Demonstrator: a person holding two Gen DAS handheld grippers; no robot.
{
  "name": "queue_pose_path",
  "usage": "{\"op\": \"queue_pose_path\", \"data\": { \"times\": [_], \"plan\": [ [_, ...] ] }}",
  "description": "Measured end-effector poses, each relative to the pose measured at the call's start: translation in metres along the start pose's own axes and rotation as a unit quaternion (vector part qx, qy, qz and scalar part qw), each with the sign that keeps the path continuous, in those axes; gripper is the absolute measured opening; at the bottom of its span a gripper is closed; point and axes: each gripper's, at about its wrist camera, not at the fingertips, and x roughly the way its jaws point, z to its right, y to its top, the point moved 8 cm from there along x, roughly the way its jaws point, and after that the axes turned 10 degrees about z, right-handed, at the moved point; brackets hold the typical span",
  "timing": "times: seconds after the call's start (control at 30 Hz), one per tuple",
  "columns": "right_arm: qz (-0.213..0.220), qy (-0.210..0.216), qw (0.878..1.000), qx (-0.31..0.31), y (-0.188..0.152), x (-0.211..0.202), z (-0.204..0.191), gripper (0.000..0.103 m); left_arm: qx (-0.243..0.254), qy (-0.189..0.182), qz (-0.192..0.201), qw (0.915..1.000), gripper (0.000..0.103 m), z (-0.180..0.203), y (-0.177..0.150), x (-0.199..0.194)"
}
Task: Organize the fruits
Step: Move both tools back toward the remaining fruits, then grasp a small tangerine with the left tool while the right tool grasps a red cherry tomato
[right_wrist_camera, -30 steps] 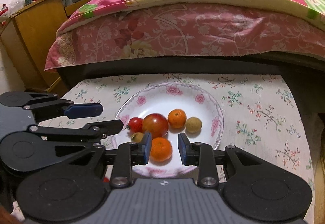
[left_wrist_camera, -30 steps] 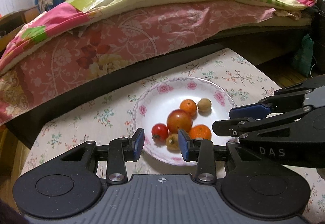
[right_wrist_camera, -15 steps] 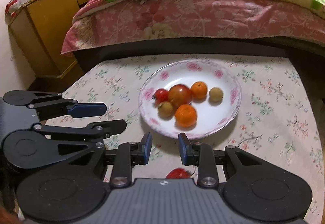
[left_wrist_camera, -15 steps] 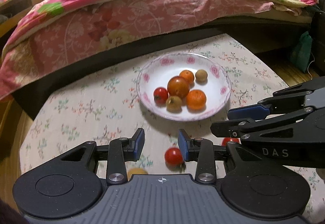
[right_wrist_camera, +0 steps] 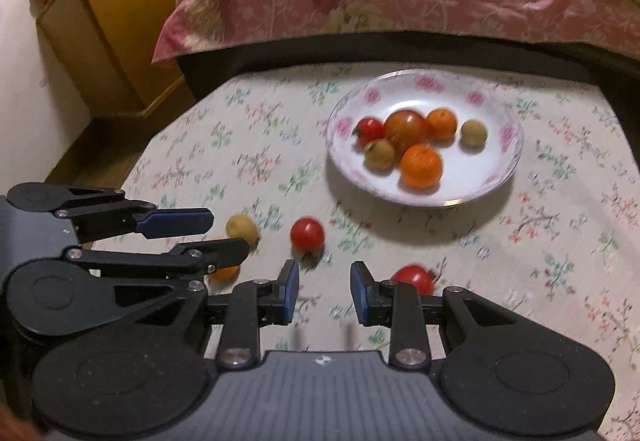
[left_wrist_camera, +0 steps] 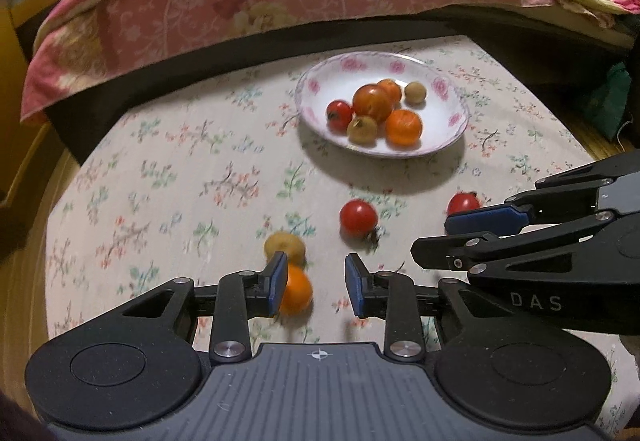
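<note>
A white plate with pink flowers (left_wrist_camera: 448, 129) (right_wrist_camera: 496, 177) holds several fruits: tomatoes, oranges and small yellow-brown fruits. Loose on the floral tablecloth lie a red tomato (left_wrist_camera: 358, 217) (right_wrist_camera: 307, 234), a second red tomato (left_wrist_camera: 463, 203) (right_wrist_camera: 414, 278), a yellow-brown fruit (left_wrist_camera: 285, 243) (right_wrist_camera: 241, 228) and an orange (left_wrist_camera: 295, 291) (right_wrist_camera: 224, 272). My left gripper (left_wrist_camera: 316, 279) is open and empty, its left finger beside the orange. My right gripper (right_wrist_camera: 324, 292) is open and empty, the second tomato just right of it.
A bed with a pink floral cover (left_wrist_camera: 280, 1) runs along the table's far side. A wooden cabinet (right_wrist_camera: 112, 21) stands at the back left. The table (right_wrist_camera: 560, 241) drops off at its left and right edges. A green bag (left_wrist_camera: 608, 101) sits right.
Both grippers have pulled back from the plate toward the near side of the table. The loose fruits have come into view. Both stay open.
</note>
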Motion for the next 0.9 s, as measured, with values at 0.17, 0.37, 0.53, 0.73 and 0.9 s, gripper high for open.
{"op": "queue_pose_path", "data": {
  "times": [0.17, 0.37, 0.53, 0.73, 0.9],
  "plan": [
    [-0.011, 0.012, 1.0, -0.011, -0.008, 0.005, -0.011, 0.029, -0.009, 0.003, -0.012, 0.9999, 0.044, -0.006, -0.009, 0.004],
    [-0.017, 0.018, 1.0, -0.008, -0.01, 0.011, -0.01, 0.029, 0.006, 0.008, -0.014, 0.9999, 0.06, -0.005, -0.012, 0.015],
    [-0.015, 0.014, 1.0, -0.001, -0.008, 0.013, -0.002, 0.031, 0.007, 0.007, -0.012, 0.9999, 0.062, -0.004, -0.012, 0.024],
    [-0.002, -0.003, 1.0, 0.0, -0.001, 0.009, 0.014, 0.031, -0.009, 0.005, -0.024, 0.9997, 0.056, -0.009, -0.013, 0.032],
    [-0.002, -0.019, 1.0, 0.011, -0.002, 0.008, 0.032, 0.032, -0.009, -0.011, -0.038, 0.9992, 0.042, -0.005, -0.018, 0.037]
  ]
}}
